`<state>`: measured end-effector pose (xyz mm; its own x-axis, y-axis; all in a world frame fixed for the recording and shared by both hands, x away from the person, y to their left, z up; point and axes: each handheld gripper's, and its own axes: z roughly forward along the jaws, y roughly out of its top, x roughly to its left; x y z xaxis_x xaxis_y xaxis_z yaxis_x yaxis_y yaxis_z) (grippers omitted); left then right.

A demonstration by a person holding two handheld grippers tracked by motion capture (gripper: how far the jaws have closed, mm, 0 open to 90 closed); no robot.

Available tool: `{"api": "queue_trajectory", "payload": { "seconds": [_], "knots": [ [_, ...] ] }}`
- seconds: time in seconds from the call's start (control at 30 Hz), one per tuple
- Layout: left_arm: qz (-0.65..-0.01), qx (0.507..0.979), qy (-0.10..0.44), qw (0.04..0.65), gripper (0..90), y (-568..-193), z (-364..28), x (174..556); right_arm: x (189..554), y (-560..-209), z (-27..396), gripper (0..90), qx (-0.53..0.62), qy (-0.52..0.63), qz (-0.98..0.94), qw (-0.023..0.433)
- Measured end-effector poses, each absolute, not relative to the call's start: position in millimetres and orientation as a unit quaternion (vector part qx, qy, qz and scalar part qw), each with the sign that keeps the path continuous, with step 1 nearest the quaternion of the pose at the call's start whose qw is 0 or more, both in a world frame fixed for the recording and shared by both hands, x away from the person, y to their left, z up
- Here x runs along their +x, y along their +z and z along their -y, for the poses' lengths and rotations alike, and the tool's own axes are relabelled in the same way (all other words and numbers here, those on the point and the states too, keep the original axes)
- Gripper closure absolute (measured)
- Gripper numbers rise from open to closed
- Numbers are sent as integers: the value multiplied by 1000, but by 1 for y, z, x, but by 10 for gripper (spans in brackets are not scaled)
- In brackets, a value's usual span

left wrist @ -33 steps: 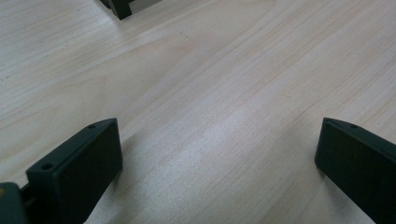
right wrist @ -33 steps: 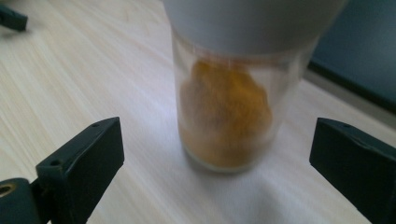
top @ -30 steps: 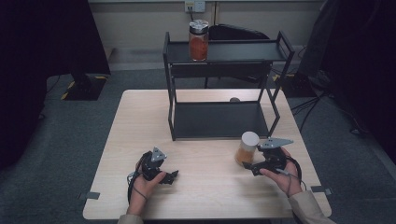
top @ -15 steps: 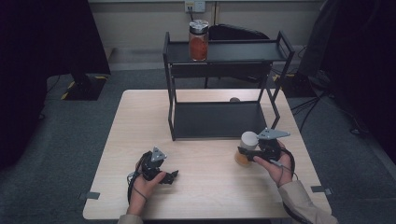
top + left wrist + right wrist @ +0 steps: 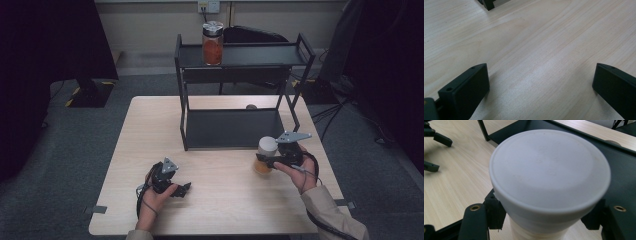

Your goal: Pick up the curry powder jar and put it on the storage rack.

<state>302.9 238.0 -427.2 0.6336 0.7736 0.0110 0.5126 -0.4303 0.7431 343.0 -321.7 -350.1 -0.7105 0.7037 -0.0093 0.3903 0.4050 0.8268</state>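
A jar with a white lid (image 5: 266, 154) is held at the near right of the surface (image 5: 150, 130), just in front of the black 2-tier shelf (image 5: 230, 127). The right hand-held gripper (image 5: 260, 161) is clamped on it: in the right gripper view the 2 black jaws are seen pressed against the body just under the white lid (image 5: 549, 170), 1 on each side. The jaws have just been closing, with the jar between them.

The jar is judged rigid and fairly light for its size; the body looks pale and smooth, probably plastic with orange contents low down, so some slipperiness should be expected. The lid's overhanging rim gives a ledge above the jaws, which should stop the jar from sliding down. A grip on the straight cylindrical wall below the lid is judged soundest; the round lid itself offers less purchase.

The left hand-held gripper (image 5: 184, 188) rests at the near left of the pale wood-grain surface, jaws wide apart and holding nothing. A 2nd jar (image 5: 212, 44) with orange contents stands on the shelf's top tier, far from both.
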Motion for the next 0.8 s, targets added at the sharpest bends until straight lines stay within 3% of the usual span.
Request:
{"api": "queue_trajectory", "payload": {
  "seconds": [0.8],
  "knots": [
    [-389, 826, 179, 366, 0, -427, -238, 303, 374, -267, 312, 348, 318, 435, -825, 171]
  ]
}}
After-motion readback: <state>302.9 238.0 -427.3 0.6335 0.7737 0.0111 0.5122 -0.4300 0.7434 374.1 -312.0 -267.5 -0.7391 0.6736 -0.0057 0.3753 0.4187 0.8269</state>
